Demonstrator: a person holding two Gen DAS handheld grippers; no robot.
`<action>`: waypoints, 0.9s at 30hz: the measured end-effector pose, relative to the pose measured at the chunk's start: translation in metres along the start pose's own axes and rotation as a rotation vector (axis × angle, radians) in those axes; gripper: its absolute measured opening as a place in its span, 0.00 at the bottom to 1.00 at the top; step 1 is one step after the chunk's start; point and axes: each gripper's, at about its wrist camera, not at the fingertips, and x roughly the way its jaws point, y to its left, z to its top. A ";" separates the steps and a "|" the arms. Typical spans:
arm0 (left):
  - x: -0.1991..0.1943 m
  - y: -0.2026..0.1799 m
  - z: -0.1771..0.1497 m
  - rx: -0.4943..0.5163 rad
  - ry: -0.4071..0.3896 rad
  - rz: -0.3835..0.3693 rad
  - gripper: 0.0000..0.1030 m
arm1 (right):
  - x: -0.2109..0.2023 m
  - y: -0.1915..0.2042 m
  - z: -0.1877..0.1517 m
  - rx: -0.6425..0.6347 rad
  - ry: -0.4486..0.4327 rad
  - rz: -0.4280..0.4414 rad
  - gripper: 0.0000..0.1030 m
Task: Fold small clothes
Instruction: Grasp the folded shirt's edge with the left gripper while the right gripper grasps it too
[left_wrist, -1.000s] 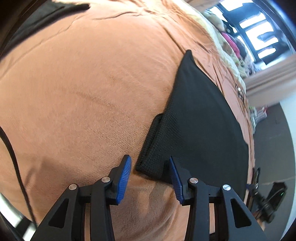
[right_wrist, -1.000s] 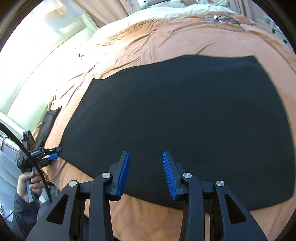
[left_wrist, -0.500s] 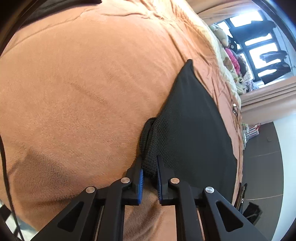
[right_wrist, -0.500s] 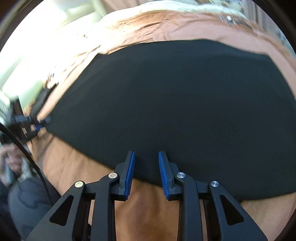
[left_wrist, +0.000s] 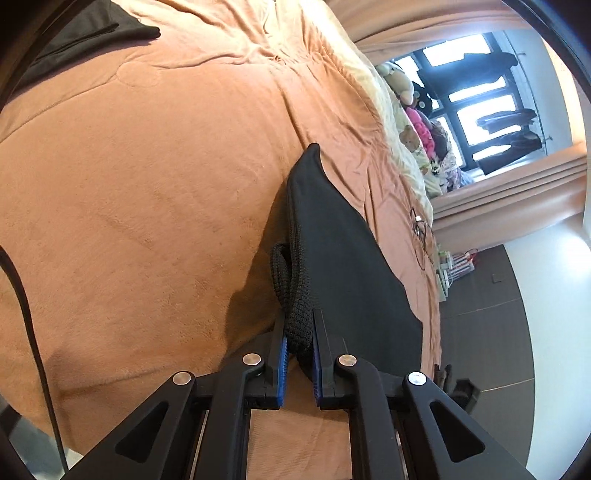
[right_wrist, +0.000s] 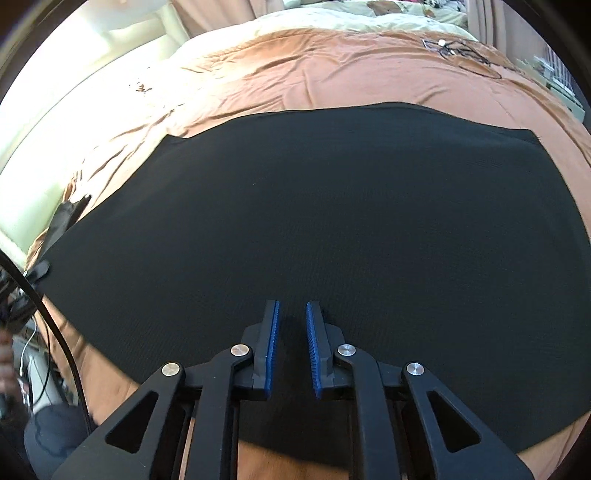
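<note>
A black knit garment (right_wrist: 332, 203) lies spread flat on the orange bed cover (right_wrist: 332, 66). In the left wrist view my left gripper (left_wrist: 299, 317) is shut on the garment's thick near corner (left_wrist: 299, 295), which is raised off the cover with a loop of hem hanging beside it. The rest of the garment (left_wrist: 351, 258) slopes away to the right. In the right wrist view my right gripper (right_wrist: 291, 304) sits over the garment's near edge. Its jaws are closing, with a small ridge of black cloth between the blue pads.
Another dark garment (left_wrist: 92, 33) lies at the far left of the orange cover (left_wrist: 147, 184). A tangle of thin cable (right_wrist: 461, 51) rests on the bed beyond the black cloth. Plush toys (left_wrist: 413, 110) line the far side. Dark floor (left_wrist: 480, 332) lies right of the bed.
The left gripper closed on the garment's corner and lifted it off the cover. The right gripper slid forward over the near edge and narrowed its jaws onto the cloth.
</note>
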 end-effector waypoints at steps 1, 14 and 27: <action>0.001 0.000 0.000 -0.001 0.000 0.001 0.10 | 0.005 -0.001 0.005 0.004 0.004 0.001 0.10; 0.003 0.009 -0.001 -0.037 0.009 0.046 0.10 | 0.058 0.008 0.072 -0.048 0.001 -0.032 0.04; -0.003 -0.008 0.007 -0.013 0.024 -0.018 0.10 | 0.085 -0.012 0.120 0.062 -0.025 -0.016 0.03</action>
